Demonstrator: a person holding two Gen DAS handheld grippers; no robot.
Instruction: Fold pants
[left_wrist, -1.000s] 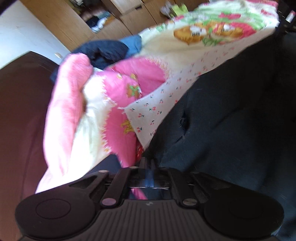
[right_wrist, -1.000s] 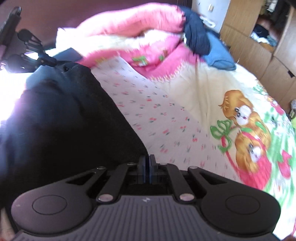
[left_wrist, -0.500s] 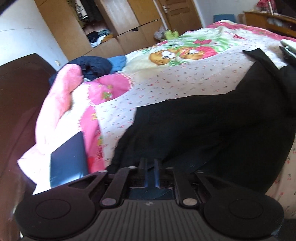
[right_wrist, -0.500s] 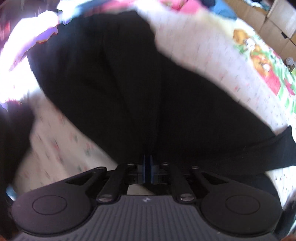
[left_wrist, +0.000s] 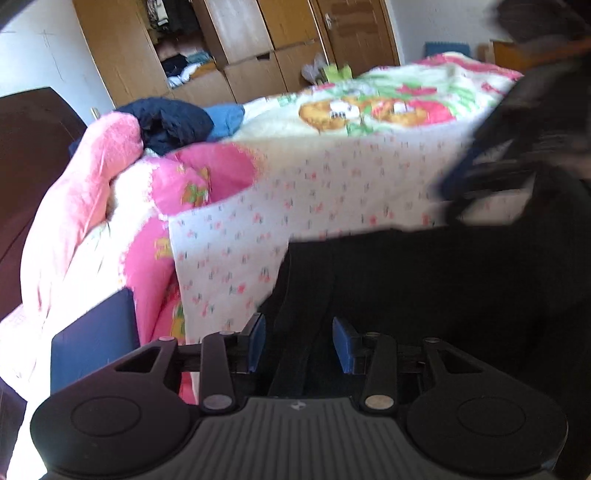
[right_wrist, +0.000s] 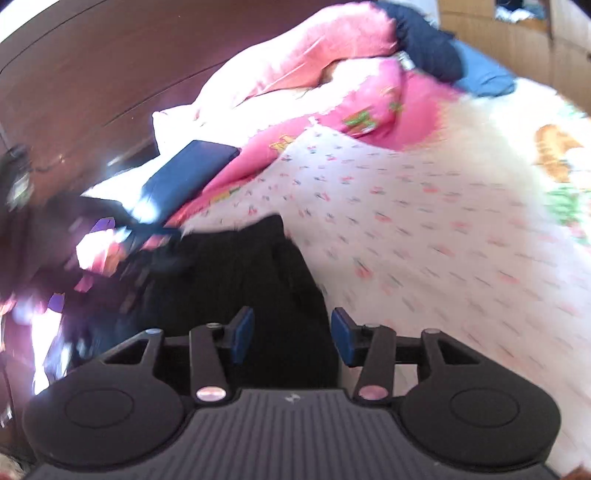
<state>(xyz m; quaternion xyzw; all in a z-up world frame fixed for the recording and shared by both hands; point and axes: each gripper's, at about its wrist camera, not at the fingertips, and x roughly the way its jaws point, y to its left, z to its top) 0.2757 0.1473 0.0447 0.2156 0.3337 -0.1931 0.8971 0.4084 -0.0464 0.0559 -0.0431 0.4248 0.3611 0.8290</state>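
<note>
Left wrist view: one pair of black pants (left_wrist: 424, 280) fills the lower right of the frame, lying on a cherry-print sheet (left_wrist: 314, 199). An open wardrobe (left_wrist: 177, 55) at upper left holds folded clothes. The left gripper (left_wrist: 297, 343) is spread wide, pants fabric between its blue pads, unclamped.

Right wrist view: the pants (right_wrist: 255, 280) sit at lower centre beside one pink blanket (right_wrist: 317, 62). The right gripper (right_wrist: 291, 339) is likewise spread over the fabric, gripping nothing.
</note>
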